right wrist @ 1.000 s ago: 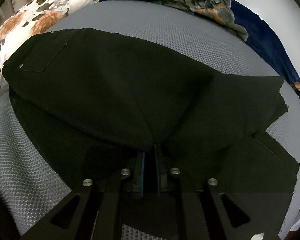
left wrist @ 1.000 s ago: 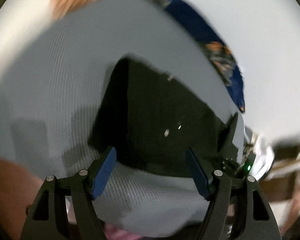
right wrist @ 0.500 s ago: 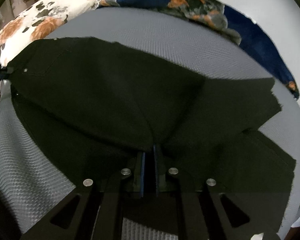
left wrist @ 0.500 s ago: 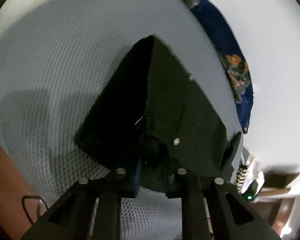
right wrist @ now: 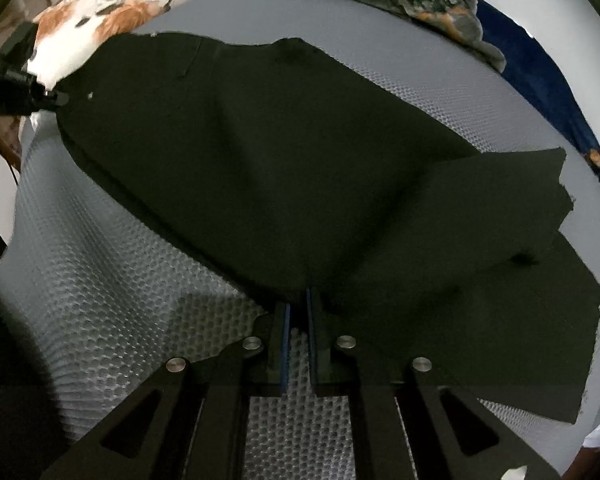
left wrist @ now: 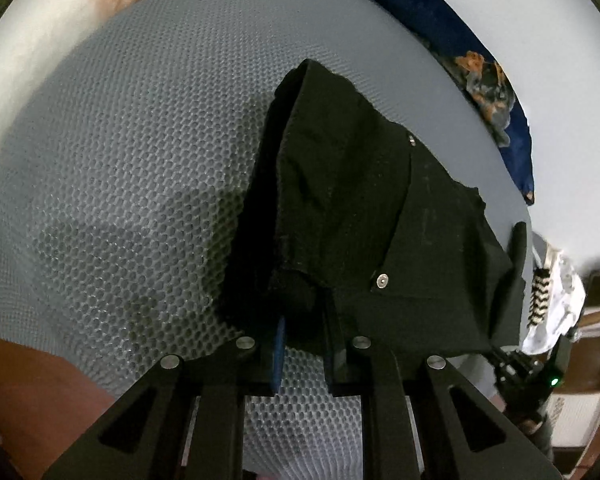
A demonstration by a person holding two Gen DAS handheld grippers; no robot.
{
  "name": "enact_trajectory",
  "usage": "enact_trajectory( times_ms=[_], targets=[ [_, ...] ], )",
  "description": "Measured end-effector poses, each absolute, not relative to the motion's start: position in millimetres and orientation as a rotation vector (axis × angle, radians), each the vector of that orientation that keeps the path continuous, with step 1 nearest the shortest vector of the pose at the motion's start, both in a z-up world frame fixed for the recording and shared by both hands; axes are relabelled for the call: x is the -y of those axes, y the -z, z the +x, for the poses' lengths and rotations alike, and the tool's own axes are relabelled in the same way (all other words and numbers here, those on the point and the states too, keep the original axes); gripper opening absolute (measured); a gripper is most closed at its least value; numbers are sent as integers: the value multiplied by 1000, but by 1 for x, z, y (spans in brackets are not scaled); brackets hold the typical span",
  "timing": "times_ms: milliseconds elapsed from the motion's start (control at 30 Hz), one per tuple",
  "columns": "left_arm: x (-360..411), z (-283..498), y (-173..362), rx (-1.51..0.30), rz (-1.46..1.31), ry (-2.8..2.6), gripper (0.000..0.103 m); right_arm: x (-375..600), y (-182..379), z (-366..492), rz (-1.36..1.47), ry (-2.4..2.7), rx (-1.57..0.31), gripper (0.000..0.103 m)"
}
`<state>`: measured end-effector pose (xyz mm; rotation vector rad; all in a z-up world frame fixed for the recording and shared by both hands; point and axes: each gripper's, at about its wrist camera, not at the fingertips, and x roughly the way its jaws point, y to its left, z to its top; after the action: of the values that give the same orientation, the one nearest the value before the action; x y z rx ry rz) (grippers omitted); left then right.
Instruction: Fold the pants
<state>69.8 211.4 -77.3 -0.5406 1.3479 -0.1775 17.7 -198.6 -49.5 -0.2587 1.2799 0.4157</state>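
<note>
Pants point(right wrist: 284, 168): black, spread over the grey honeycomb-textured mat point(right wrist: 112, 280) ahead of both my tongs. Part lies flat, part is lifted.

My left tongs point(left wrist: 302, 344): fingers drawn in on a bunched wad of the black cloth at the waist end. Blue pad point(left wrist: 279, 350) of the left finger shows below the cloth; the wad fills the gap between the tips. From the grip the fabric rises ahead in a peaked fold, its top edge ragged. A metal rivet point(left wrist: 382, 281) sits just ahead and to the right of the tips, on a pocket corner; a second small stud point(left wrist: 411, 141) lies farther ahead along the same seam. Mat runs wide to the left of the tongs.

My right tongs point(right wrist: 298, 312): fingers nearly together, clamped on a thin edge of the pants right at the tips. Cloth fans out ahead of the grip both ways: a broad panel running ahead-left, and two leg ends point(right wrist: 540, 240) out to the right, one overlapping the other, cut edges frayed. Bare mat shows under and left of the tongs.

Far ahead-left in the right view, my other tongs point(right wrist: 20, 84) appear at the pants' distant corner, dark and small; jaw detail unreadable there.

Beyond the mat: a white floral pillow point(right wrist: 112, 12) ahead-left, a dark blue printed cloth point(right wrist: 440, 0) ahead and curving right.
</note>
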Motion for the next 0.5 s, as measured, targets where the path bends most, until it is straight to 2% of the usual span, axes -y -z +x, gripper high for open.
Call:
enact_trajectory(
  times_ms=[200, 333, 367, 500],
  targets=[
    [-194, 71, 80, -1371, -386, 124, 22, 199, 57, 30, -201, -419, -1323, 8],
    [-197, 67, 63, -1354, -311, 89, 41, 202, 57, 34, -158, -424, -1327, 9],
    [-198, 65, 57, -1344, -276, 70, 43, 203, 56, 35, -148, -424, -1328, 9],
    [-197, 55, 28, -1248, -135, 13, 44, 205, 59, 37, -115, -433, -1327, 11]
  ],
)
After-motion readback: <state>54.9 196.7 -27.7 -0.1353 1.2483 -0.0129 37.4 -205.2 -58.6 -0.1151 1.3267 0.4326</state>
